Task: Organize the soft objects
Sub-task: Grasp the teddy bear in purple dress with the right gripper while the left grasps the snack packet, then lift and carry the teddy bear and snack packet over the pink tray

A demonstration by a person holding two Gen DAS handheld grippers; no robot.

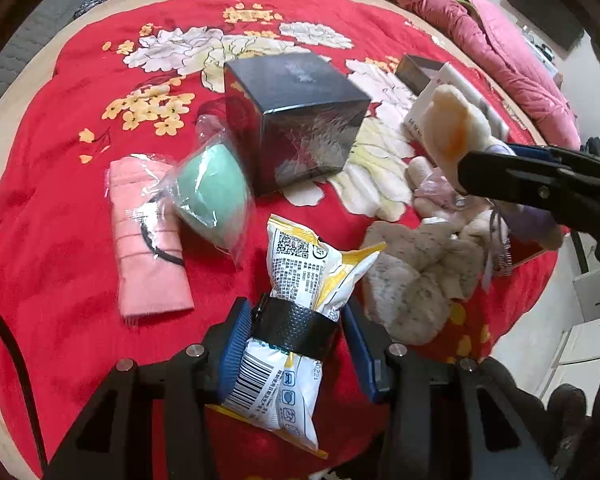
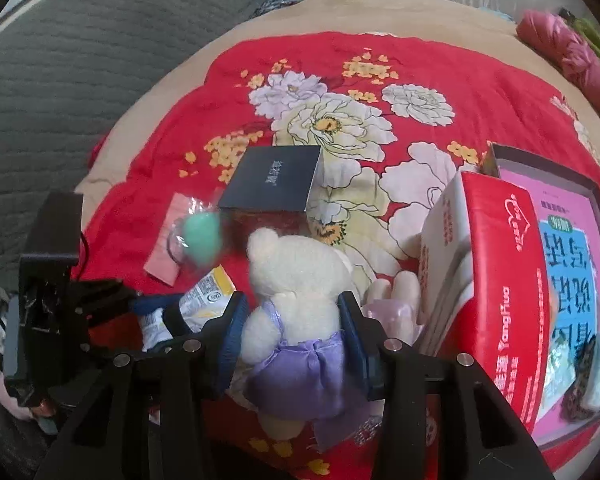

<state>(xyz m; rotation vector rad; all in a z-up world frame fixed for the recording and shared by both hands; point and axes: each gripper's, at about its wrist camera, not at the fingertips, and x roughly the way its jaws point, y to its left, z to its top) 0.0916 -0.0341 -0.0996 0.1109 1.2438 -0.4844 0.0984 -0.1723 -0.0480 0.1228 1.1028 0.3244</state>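
My left gripper (image 1: 296,320) is shut on a yellow-and-white snack packet (image 1: 300,280) and holds it above the red floral blanket (image 1: 60,240). My right gripper (image 2: 294,316) is shut on a cream teddy bear in a purple dress (image 2: 296,300); the bear also shows in the left wrist view (image 1: 456,128). A grey plush toy (image 1: 416,280) lies at the right. A green sponge in clear wrap (image 1: 212,192) rests on a pink folded cloth (image 1: 148,240). The left gripper and packet also show in the right wrist view (image 2: 204,300).
A black box (image 1: 300,120) stands mid-blanket. A red-and-white carton (image 2: 488,280) and an open box with a pink booklet (image 2: 560,260) stand at the right. A pink quilt (image 1: 480,32) lies at the back right. A grey quilted headboard (image 2: 80,60) is at the left.
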